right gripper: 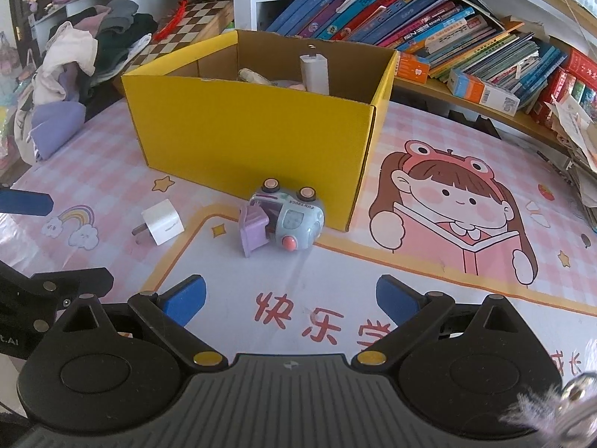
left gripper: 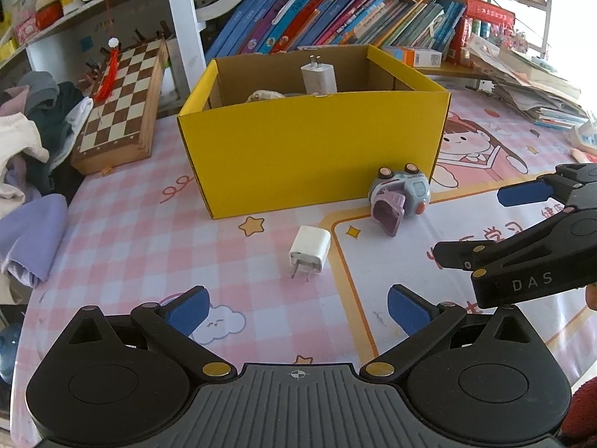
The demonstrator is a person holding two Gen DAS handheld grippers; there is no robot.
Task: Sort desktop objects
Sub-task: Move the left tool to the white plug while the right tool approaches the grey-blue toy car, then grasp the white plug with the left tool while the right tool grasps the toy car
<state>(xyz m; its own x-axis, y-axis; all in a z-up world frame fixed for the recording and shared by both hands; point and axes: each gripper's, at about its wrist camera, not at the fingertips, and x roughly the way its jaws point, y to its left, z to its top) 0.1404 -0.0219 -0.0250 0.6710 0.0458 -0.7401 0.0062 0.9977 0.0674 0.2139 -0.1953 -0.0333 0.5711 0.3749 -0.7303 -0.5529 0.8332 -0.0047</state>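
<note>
A yellow cardboard box (left gripper: 313, 153) stands open on the pink mat; it also shows in the right wrist view (right gripper: 253, 130). Inside it stand a white charger (left gripper: 318, 76) and other small items. A second white charger (left gripper: 309, 252) lies on the mat in front of the box, ahead of my left gripper (left gripper: 298, 310), which is open and empty. A pale blue toy truck (right gripper: 285, 220) with a purple part lies on its side by the box's front corner, ahead of my right gripper (right gripper: 291, 298), which is open and empty. The charger also shows left of the truck (right gripper: 162, 224).
A chessboard box (left gripper: 119, 104) and a pile of clothes (left gripper: 30, 130) lie at the left. Shelves of books (left gripper: 317, 18) stand behind the box, with stacked papers (left gripper: 533, 86) at the right. The right gripper's arm (left gripper: 530, 246) reaches in at the left view's right edge.
</note>
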